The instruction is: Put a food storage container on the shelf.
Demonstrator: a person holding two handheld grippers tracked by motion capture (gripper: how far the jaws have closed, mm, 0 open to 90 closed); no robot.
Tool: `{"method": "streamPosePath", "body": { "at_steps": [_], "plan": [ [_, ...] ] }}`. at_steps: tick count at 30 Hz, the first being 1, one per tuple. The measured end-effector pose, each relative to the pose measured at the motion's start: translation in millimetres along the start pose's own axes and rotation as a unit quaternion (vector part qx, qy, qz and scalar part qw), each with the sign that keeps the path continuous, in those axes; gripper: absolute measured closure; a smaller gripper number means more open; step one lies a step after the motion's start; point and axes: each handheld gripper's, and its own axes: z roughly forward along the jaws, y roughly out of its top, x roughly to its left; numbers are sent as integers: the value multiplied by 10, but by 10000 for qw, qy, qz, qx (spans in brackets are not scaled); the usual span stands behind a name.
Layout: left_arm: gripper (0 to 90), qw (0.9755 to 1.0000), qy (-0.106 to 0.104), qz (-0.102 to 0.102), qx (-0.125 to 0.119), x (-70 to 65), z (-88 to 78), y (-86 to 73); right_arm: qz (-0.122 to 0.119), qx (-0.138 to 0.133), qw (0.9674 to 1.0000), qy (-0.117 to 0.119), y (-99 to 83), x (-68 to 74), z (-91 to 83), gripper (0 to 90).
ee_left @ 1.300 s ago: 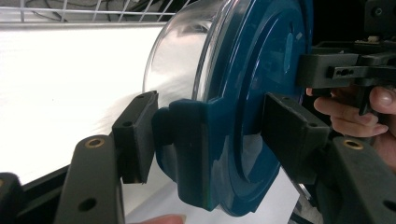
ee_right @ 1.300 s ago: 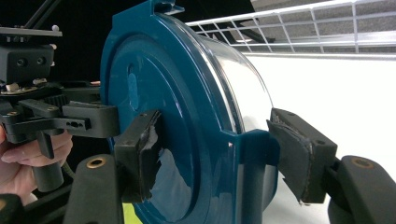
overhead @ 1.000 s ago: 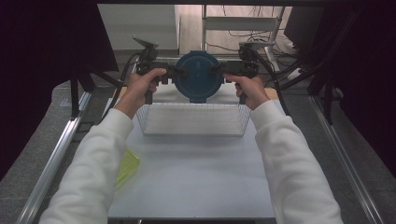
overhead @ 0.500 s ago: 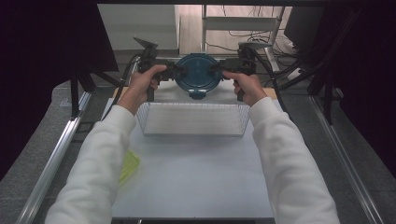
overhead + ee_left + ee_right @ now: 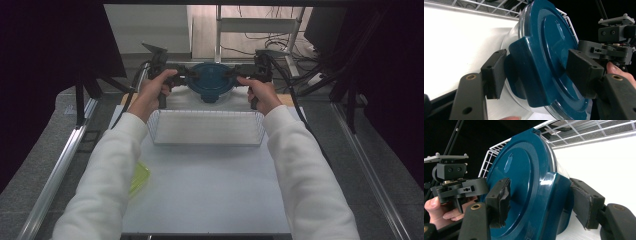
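High view, left to right: my left claw grips the left latch tab of the round container with the blue lid, one pad on top of the lid and one under the tab. The container sits between both claws at the far end of the white worktop, just beyond the wire basket. My right claw clamps the opposite tab the same way, partly open around it.
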Motion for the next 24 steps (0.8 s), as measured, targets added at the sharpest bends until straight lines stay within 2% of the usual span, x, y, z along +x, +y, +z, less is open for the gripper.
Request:
{"method": "streamPosePath", "body": {
  "at_steps": [3, 4, 5, 6, 8, 9, 10, 11, 12, 14, 16, 17, 19, 21, 24],
  "plan": [
    [347, 10000, 8, 48, -14, -3, 3, -7, 11, -5, 10000, -8, -4, 3, -4, 351],
    [329, 9998, 6, 201, -29, -11, 16, -18, -18, -42, 10000, -33, -18, 14, -5, 339],
    [321, 9998, 6, 201, -29, -11, 16, -18, -31, -55, 10000, -57, -27, 25, -7, 328],
    [313, 9993, 21, 352, -82, -14, 27, -27, -158, -91, 9998, -121, -44, 46, -2, 305],
    [275, 9981, 173, 559, -193, -36, 23, -37, -340, -175, 9991, -187, -67, 79, -1, 250],
    [262, 9981, 173, 559, -193, -36, 23, -37, -340, -175, 9991, -187, -67, 79, -1, 250],
    [236, 9975, 241, 635, -200, -50, 6, -38, -485, -312, 9979, -306, -82, 128, -45, 204],
    [236, 9969, 347, 680, -203, -57, -15, -36, -485, -312, 9979, -306, -82, 128, -45, 204],
    [233, 9954, 488, 775, -292, -72, -68, -41, -656, -473, 9957, -447, -79, 153, -99, 189],
    [248, 9915, 708, 1015, -414, -119, -146, -58, -833, -606, 9936, -470, -73, 159, -167, 189],
    [250, 9881, 765, 1253, -452, -169, -222, -86, -1009, -700, 9915, -440, -80, 175, -223, 189],
    [243, 9881, 765, 1253, -452, -169, -222, -86, -1009, -700, 9915, -440, -80, 175, -223, 189],
    [237, 9830, 944, 1484, -524, -235, -297, -140, -1195, -766, 9890, -420, -107, 201, -276, 189],
    [232, 9749, 1205, 1788, -546, -298, -357, -208, -1421, -783, 9857, -447, -143, 227, -323, 190],
    [231, 9645, 1402, 2160, -588, -395, -421, -333, -1816, -815, 9788, -488, -209, 267, -400, 210]
  ]
}}
